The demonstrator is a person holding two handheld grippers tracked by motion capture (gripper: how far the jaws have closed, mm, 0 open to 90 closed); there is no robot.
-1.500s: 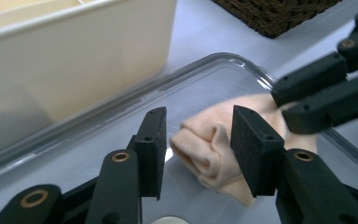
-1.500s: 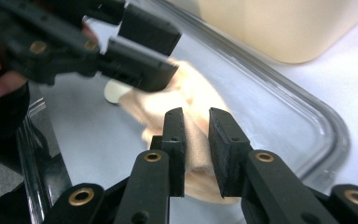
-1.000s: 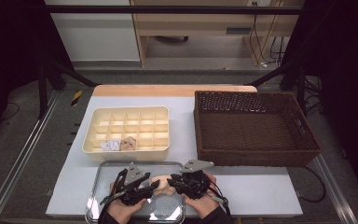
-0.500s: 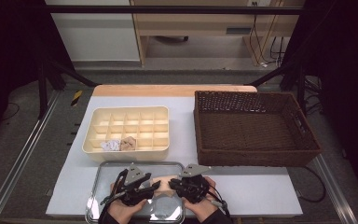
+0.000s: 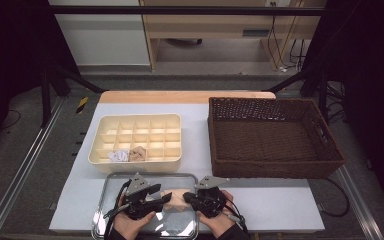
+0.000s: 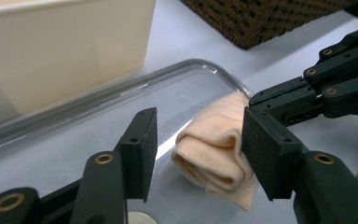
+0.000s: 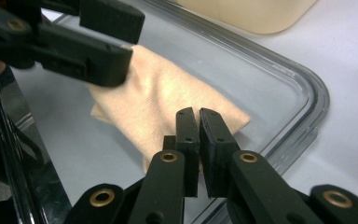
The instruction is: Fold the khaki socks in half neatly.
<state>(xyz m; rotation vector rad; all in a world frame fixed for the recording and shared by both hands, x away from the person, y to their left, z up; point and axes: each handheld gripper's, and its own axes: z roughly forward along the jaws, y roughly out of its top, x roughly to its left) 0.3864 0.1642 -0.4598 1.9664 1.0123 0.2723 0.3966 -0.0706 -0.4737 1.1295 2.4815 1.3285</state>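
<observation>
A folded beige cloth (image 5: 180, 199) lies in a clear tray (image 5: 150, 176) at the table's front edge. My left gripper (image 6: 204, 140) stands open astride the cloth's rolled end (image 6: 214, 158), and its jaws have just been opening. The right-hand pad touches the roll; the other pad stands clear of it. From the opposite side my right gripper (image 7: 199, 126) has just been closing. Its pads are nearly together on the edge of the cloth (image 7: 158, 98). In the high view the left gripper (image 5: 166, 199) and the right gripper (image 5: 187, 197) face each other across the cloth.
A cream divided box (image 5: 135, 137) stands just behind the tray, with a white scrap (image 5: 118, 156) and a tan scrap (image 5: 137, 153) in its front cells. A dark wicker basket (image 5: 272, 137) sits at the right. The white mat's edge runs close under both hands.
The right gripper's jaws have drawn together at the cloth's edge and the left gripper's jaws have spread wider. Both hands have hardly shifted.
</observation>
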